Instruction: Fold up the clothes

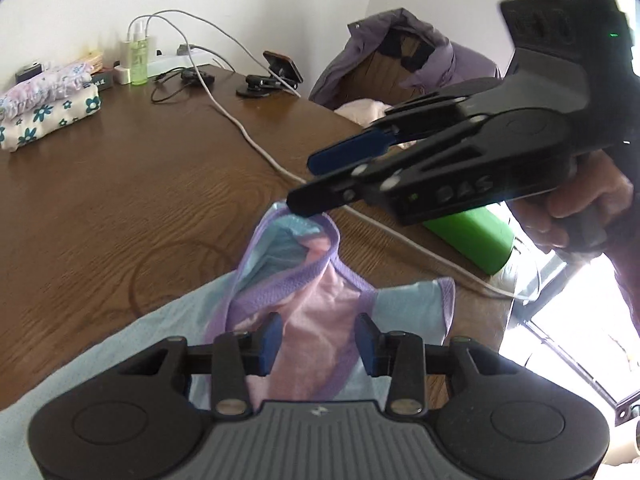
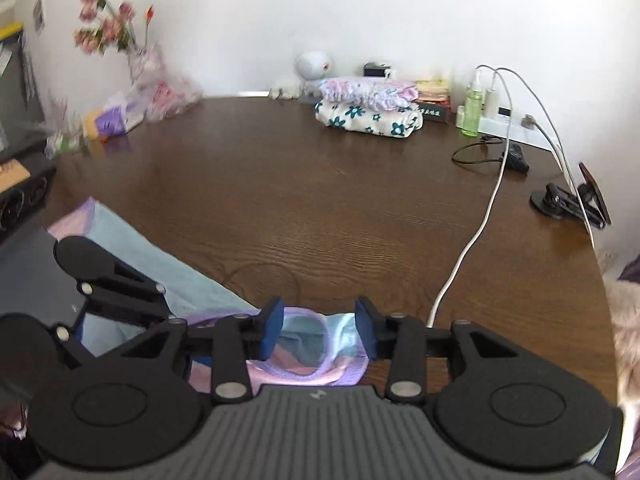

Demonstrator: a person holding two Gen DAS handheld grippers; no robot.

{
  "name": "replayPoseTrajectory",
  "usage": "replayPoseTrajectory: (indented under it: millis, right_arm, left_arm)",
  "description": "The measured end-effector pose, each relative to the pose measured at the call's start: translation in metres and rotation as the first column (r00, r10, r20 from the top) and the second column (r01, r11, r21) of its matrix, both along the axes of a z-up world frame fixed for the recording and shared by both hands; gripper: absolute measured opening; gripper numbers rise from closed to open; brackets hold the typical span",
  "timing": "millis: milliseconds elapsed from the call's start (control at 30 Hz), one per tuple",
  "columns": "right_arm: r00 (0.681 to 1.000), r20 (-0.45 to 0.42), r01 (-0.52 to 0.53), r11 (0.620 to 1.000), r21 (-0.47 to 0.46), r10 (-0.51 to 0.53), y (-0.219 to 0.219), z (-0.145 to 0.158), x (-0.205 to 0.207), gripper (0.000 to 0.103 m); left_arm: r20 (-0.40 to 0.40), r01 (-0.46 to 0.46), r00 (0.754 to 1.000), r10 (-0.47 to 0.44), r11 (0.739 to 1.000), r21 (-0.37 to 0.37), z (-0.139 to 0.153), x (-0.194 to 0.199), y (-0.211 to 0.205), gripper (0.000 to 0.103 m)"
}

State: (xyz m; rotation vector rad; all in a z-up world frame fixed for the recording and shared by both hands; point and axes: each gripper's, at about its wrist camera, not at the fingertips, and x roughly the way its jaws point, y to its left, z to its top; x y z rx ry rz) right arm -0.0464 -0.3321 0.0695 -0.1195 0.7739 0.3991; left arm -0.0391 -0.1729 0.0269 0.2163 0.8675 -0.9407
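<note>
A small garment (image 1: 312, 312) in pink and light blue with purple trim lies crumpled at the near edge of the brown wooden table (image 1: 140, 200). My left gripper (image 1: 320, 342) hangs just over it, jaws apart, the pink cloth showing between the blue pads without being pinched. My right gripper (image 1: 306, 182) reaches in from the right, held by a hand, and is open; its lower fingertip (image 1: 298, 204) meets a raised fold of the garment. In the right wrist view my right gripper (image 2: 320, 326) stands open over the same garment (image 2: 308, 344).
A stack of folded floral clothes (image 2: 368, 116) sits at the back of the table. A white cable (image 2: 476, 236) runs across the right side past a phone clamp (image 2: 568, 200), bottles (image 2: 472, 108) and a power strip. A chair with a purple jacket (image 1: 420, 56) stands beyond the edge.
</note>
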Motion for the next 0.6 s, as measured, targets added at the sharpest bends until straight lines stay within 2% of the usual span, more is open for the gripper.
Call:
replayPoseTrajectory:
  millis: [100, 133, 167, 200, 233, 433, 533, 600]
  right_arm:
    - [0.992, -0.07, -0.116, 0.987, -0.112, 0.108, 0.017, -0.008, 0.02, 0.039]
    - [0.988, -0.091, -0.139, 0.981, -0.133, 0.128, 0.023, -0.013, 0.025, 0.034]
    - [0.985, -0.107, -0.149, 0.977, -0.155, 0.134, 0.029, -0.016, 0.029, 0.015]
    - [0.985, -0.112, -0.152, 0.974, -0.168, 0.134, 0.032, -0.018, 0.032, 0.004]
    - [0.988, -0.096, -0.138, 0.977, -0.16, 0.124, 0.033, -0.016, 0.031, 0.002]
    - [0.998, 0.061, 0.016, 0.999, -0.035, -0.014, 0.028, -0.007, 0.003, 0.002]
    - [0.989, 0.113, 0.098, 0.995, 0.016, -0.1, 0.029, -0.014, -0.017, 0.002]
    - [0.981, 0.123, 0.143, 0.986, 0.086, -0.153, 0.024, -0.015, -0.025, 0.003]
  left_arm:
    - [0.008, 0.005, 1.0, -0.005, 1.0, 0.011, -0.001, 0.001, -0.007, 0.042]
    - [0.002, -0.007, 1.0, 0.007, 1.0, 0.025, -0.004, 0.0, -0.012, 0.042]
    - [0.0, -0.025, 1.0, 0.025, 0.999, 0.025, -0.005, 0.002, -0.014, 0.041]
    - [-0.003, -0.042, 0.999, 0.042, 0.999, 0.024, -0.006, 0.004, -0.016, 0.042]
    - [-0.013, -0.064, 0.998, 0.065, 0.998, 0.023, -0.007, 0.005, -0.015, 0.041]
    - [-0.009, -0.158, 0.987, 0.158, 0.987, 0.009, -0.006, 0.002, -0.01, 0.043]
    - [0.003, -0.153, 0.988, 0.153, 0.988, 0.01, -0.002, -0.002, -0.012, 0.046]
    - [0.016, -0.103, 0.994, 0.104, 0.994, -0.035, 0.001, -0.005, -0.014, 0.048]
